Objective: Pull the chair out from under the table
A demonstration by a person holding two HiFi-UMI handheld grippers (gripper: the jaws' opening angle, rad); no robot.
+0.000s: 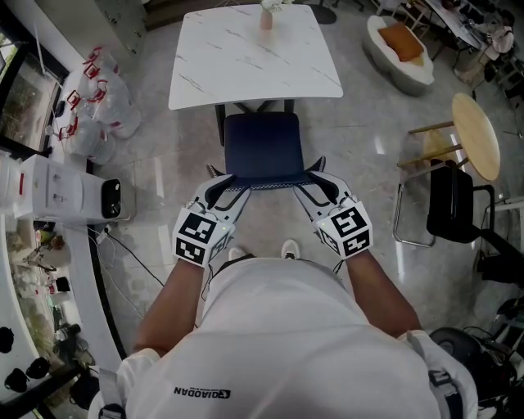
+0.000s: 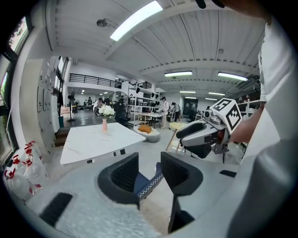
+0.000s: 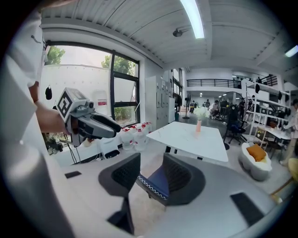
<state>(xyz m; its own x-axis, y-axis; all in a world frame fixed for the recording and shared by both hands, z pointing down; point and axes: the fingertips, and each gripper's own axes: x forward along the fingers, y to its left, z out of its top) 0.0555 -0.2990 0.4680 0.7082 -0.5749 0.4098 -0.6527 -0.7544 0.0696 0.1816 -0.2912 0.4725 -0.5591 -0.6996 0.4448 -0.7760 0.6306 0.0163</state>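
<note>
The chair (image 1: 264,147) has a navy seat and stands on the floor in front of the white marble table (image 1: 246,57), with only its far edge under the tabletop. The chair's near edge, trimmed with white zigzag stitching (image 1: 266,185), lies between the jaws of both grippers. My left gripper (image 1: 232,184) sits at the edge's left corner, my right gripper (image 1: 309,178) at its right corner. In the left gripper view the left gripper (image 2: 148,173) straddles the stitched edge (image 2: 148,182) with a gap showing beside it. The right gripper (image 3: 151,174) likewise stands open around the edge (image 3: 158,181).
A pink vase (image 1: 266,18) stands on the table's far side. Bags of red-capped bottles (image 1: 94,102) and a white appliance (image 1: 74,196) lie to the left. A black chair (image 1: 450,204), a round wooden stool (image 1: 476,135) and a white pouf (image 1: 399,49) stand to the right.
</note>
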